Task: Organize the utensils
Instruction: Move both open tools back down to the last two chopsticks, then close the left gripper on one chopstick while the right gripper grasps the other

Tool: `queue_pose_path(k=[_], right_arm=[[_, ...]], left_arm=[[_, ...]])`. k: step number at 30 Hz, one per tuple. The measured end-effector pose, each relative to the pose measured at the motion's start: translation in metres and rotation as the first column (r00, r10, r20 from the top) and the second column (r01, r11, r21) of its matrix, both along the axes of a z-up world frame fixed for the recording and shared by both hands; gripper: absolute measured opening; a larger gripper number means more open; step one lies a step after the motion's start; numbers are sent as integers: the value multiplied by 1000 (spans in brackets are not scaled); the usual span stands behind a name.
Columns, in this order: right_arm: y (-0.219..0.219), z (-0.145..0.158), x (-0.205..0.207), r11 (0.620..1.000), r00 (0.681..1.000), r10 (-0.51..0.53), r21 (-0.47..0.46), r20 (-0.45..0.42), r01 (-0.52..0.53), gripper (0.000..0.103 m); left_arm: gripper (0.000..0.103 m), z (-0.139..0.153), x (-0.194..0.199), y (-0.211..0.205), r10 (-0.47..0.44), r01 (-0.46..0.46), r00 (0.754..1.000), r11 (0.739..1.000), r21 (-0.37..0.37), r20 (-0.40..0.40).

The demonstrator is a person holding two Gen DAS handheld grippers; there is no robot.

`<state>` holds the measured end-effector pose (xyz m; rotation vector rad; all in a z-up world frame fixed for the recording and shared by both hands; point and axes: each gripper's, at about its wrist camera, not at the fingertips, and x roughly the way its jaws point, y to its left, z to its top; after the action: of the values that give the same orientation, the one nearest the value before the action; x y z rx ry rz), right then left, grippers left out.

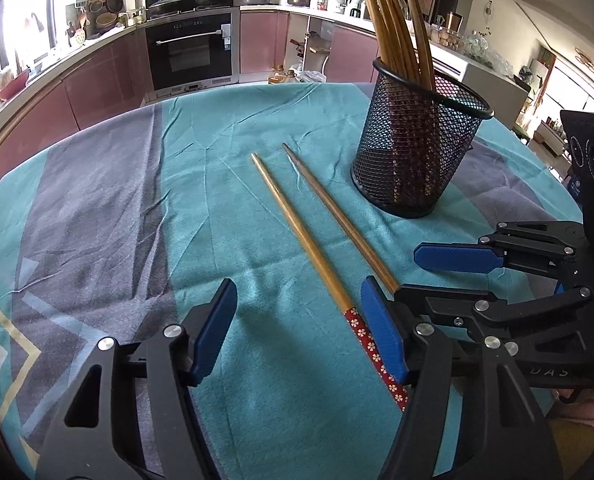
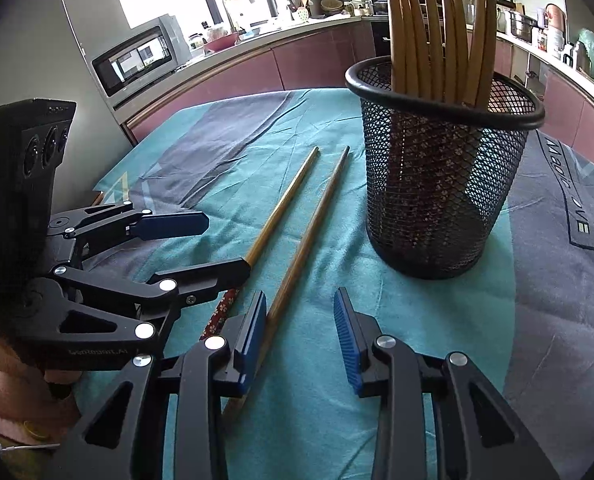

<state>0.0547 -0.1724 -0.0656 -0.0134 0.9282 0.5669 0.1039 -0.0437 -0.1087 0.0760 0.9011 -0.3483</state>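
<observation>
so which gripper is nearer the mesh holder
Right, judging by both views. The right gripper sits just short of the mesh holder, while the left gripper is further off to its left.

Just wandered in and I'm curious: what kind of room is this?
Most likely a home kitchen: a built-in oven under the counter, a microwave, pots on the worktop, and a table with a mesh holder of chopsticks.

My gripper [image 1: 299, 332] is matt black plastic with shiny metal pins; its pads [image 1: 381, 332] are ribbed blue rubber. The chopsticks [image 1: 297, 224] look like smooth, varnished wood. The cup [image 1: 413, 152] is black wire mesh, and the cloth [image 1: 257, 380] is soft, wrinkled, matt fabric.
</observation>
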Motion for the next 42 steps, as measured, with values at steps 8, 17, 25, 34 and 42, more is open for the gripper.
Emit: queue_pose_path(k=[8, 17, 25, 34, 42], right_arm=[[-5, 1, 6, 1000, 1000, -5, 11, -8, 5, 33], [0, 1, 18, 1000, 1000, -8, 5, 1, 8, 33], [7, 0, 22, 1000, 1000, 2, 7, -6, -2, 16], [-2, 1, 15, 999, 999, 0, 34, -34, 1, 8], [3, 3, 20, 1000, 1000, -9, -19, -10, 8, 17]], left_arm=[[48, -4, 5, -1, 7, -7, 1000, 1000, 24, -10], [29, -3, 2, 5, 32, -32, 999, 999, 5, -21], [10, -4, -4, 6, 42, -43, 998, 998, -34, -46], [9, -3, -20, 5, 41, -43, 998, 998, -39, -58], [22, 3, -5, 0, 24, -24, 999, 1000, -4, -26]])
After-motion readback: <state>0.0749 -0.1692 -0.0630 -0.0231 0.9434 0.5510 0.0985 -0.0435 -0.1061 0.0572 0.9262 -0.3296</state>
